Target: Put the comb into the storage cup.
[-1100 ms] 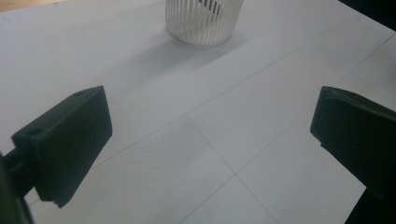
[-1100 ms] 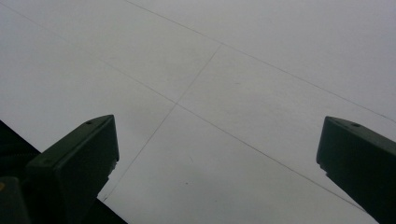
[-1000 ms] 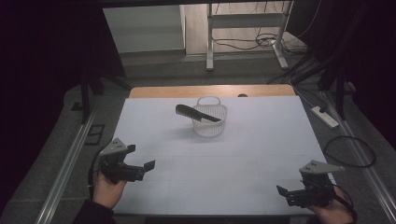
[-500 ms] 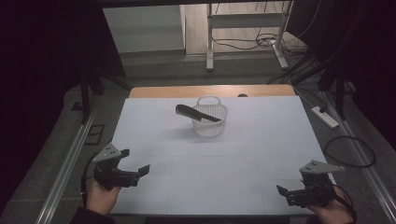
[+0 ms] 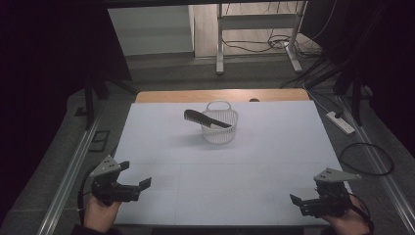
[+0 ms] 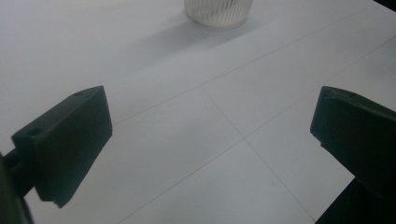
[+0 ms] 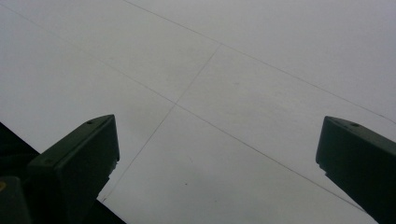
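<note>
Grippers sit at the table's near edge: the left gripper [image 5: 135,183] at the near-left corner and the right gripper [image 5: 297,203] at the near-right corner, both with jaws spread wide and holding nothing. Bare white tabletop [image 5: 230,171] lies open between and beyond them. Farther back, well apart from both, a white wire basket [image 5: 219,128] stands near the far edge, a black comb [image 5: 205,119] resting across its rim.

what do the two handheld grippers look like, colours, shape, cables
Both are black, blocky tools. The left gripper and the right gripper each carry a grey three-cornered plate on top and end in two flat black jaws with squared tips. A dark cable trails from each. In the gripper views the jaw blocks look matte, with small round holes near the tips.
</note>
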A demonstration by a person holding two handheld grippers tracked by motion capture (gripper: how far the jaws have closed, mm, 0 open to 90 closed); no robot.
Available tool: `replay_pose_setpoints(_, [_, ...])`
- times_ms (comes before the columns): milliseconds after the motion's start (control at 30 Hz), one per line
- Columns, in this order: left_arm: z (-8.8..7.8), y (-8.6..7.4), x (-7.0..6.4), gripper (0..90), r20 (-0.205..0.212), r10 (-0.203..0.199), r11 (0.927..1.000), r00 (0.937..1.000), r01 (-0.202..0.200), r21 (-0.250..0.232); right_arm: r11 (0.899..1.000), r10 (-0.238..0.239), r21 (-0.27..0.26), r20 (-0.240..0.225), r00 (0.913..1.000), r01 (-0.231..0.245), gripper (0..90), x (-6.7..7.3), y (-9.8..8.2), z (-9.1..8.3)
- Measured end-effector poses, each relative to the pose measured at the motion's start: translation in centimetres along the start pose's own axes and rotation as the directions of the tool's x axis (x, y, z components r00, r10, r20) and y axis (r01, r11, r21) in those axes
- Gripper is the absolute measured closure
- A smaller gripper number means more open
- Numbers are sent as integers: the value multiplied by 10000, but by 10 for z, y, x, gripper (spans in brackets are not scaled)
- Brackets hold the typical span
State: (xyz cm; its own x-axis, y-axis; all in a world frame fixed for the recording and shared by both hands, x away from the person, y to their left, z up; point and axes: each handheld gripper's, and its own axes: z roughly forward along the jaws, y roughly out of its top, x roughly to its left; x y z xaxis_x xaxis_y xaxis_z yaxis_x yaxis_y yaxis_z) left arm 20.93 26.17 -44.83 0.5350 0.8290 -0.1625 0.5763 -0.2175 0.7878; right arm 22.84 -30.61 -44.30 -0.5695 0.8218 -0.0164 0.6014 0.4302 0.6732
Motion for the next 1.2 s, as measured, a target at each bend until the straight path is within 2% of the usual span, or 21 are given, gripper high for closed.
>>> replay_pose_setpoints(600, [-12, -14, -1, 0, -233, -89, 9996, 9997, 95, 249, 10000, -7, 4, 31, 10000, 7, 0, 0, 0, 0])
replay_pose_setpoints(800, [-14, -19, -1, 0, -381, -73, 9985, 9992, 93, 534, 10000, -6, 8, 39, 10000, 6, 0, 0, 0, 0])
replay_pose_setpoints(1067, [-16, -27, -2, 0, -509, -275, 9951, 9983, 321, 933, 10000, -4, 13, 58, 10000, 4, 0, 0, 0, 0])
replay_pose_setpoints(1200, [-17, -30, -4, 0, -612, -206, 9934, 9979, 274, 1117, 10000, -1, 19, 76, 10000, 1, 0, 1, 0, 0])
